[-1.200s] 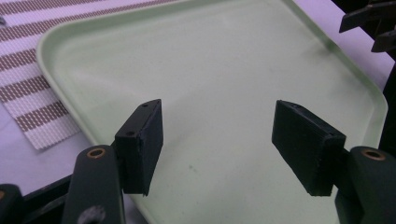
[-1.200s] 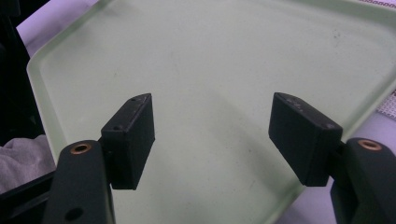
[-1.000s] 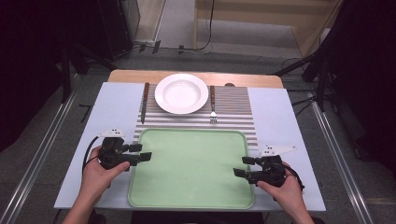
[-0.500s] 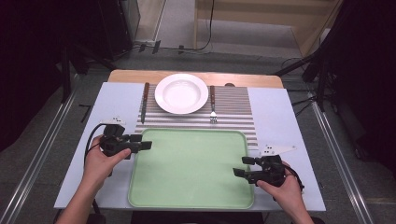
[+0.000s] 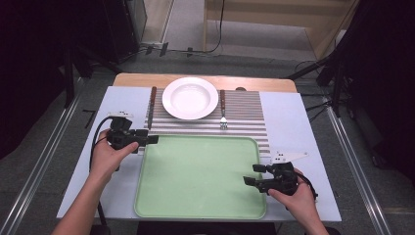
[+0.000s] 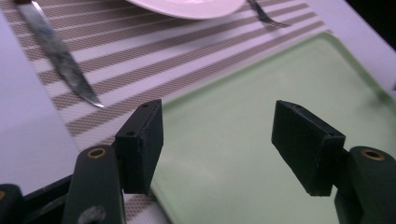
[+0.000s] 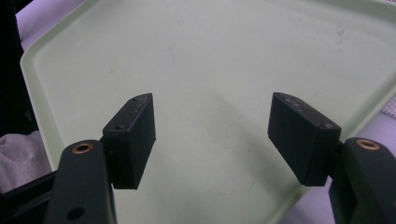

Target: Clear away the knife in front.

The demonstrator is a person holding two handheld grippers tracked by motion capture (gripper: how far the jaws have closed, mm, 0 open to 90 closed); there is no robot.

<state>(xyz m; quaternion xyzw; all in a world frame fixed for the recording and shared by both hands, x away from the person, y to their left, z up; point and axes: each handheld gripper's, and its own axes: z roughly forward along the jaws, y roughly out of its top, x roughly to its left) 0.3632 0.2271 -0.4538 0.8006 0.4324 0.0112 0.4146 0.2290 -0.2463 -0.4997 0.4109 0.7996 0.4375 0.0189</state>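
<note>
A pale green tray lies empty at the front of the table. Behind it a white plate rests on a striped placemat, with a knife to its left and a fork to its right. My left gripper hovers open at the tray's far left corner; its own view shows the tray, the knife blade and the plate's rim. My right gripper is open over the tray's right edge, jaws wide above bare tray.
The tray and placemat sit on a light blue-white tabletop with a wooden strip at the far edge. Dark stands and cables surround the table on the floor. A cable loops from the left gripper.
My left gripper has moved forward along the tray's left side, from its middle to the far left corner. The right gripper has stayed put.
</note>
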